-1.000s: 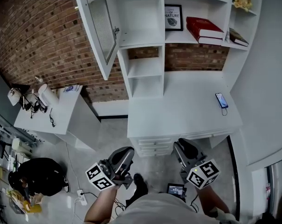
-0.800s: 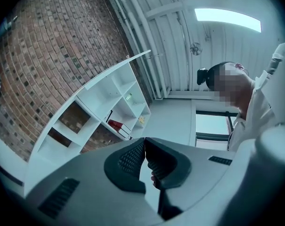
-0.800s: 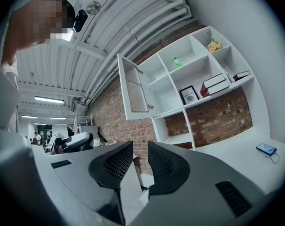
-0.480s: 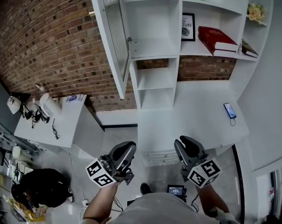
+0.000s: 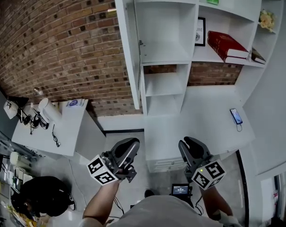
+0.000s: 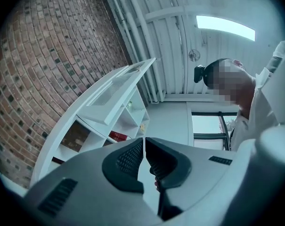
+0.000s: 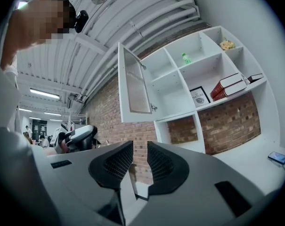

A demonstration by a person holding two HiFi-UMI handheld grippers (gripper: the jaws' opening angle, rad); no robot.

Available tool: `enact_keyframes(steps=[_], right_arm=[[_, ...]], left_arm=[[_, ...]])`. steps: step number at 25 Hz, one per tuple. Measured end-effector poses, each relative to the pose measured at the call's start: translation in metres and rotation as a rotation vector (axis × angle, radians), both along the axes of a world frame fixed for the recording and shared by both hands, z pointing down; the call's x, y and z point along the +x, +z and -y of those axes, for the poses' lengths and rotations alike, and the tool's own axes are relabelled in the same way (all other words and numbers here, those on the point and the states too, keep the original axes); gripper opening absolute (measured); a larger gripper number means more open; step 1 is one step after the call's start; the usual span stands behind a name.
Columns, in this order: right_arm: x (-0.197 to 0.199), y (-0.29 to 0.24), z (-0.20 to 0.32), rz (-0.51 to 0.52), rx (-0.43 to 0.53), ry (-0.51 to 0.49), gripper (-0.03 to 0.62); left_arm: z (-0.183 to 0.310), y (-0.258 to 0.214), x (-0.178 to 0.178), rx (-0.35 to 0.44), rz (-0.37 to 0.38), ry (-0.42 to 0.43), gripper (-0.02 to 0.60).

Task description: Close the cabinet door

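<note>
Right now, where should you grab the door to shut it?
Probably the free edge of the door, by the small knob, coming from the left, the side of the bricks. The door stands wide open, hinged on the left wall of the cabinet, so its outer face and knob look toward the bricks. Gripping far from the hinge should swing it shut most easily.

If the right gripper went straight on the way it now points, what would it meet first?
Probably the brick wall just below the open cabinet door; depth is unclear, so the door's lower edge might come first.
</note>
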State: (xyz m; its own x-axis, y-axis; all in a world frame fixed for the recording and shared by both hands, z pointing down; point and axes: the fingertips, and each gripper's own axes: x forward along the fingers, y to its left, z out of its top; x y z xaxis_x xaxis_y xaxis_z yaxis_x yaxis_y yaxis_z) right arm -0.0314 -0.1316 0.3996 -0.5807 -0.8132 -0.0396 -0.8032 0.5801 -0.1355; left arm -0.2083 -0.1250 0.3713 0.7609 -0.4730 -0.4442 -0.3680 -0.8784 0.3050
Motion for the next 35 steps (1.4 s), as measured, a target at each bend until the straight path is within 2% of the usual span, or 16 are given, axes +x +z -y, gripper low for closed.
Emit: enact_keyframes(steps=[6,14,26,35], right_arm=[[0.001,-0.003,0.022,-0.006,0.016,0.001,0.100],[0.010,-0.023,0.052,-0.036,0.039,-0.055,0.100],[-0.002,-0.073,0.075,-0.097,0.175,-0.138,0.098],[-0.016,-0.122,0.080,-0.134,0.289,-0.160,0.097]], left_arm=[[0.026,-0.015,-0.004,0.044,0.006,-0.016,0.011],[0.050,-0.045,0.000,0.105,0.014,-0.080,0.011],[0.077,-0.105,-0.028,0.228,0.036,-0.217,0.009],[0.093,-0.154,-0.035,0.321,0.084,-0.257,0.011]])
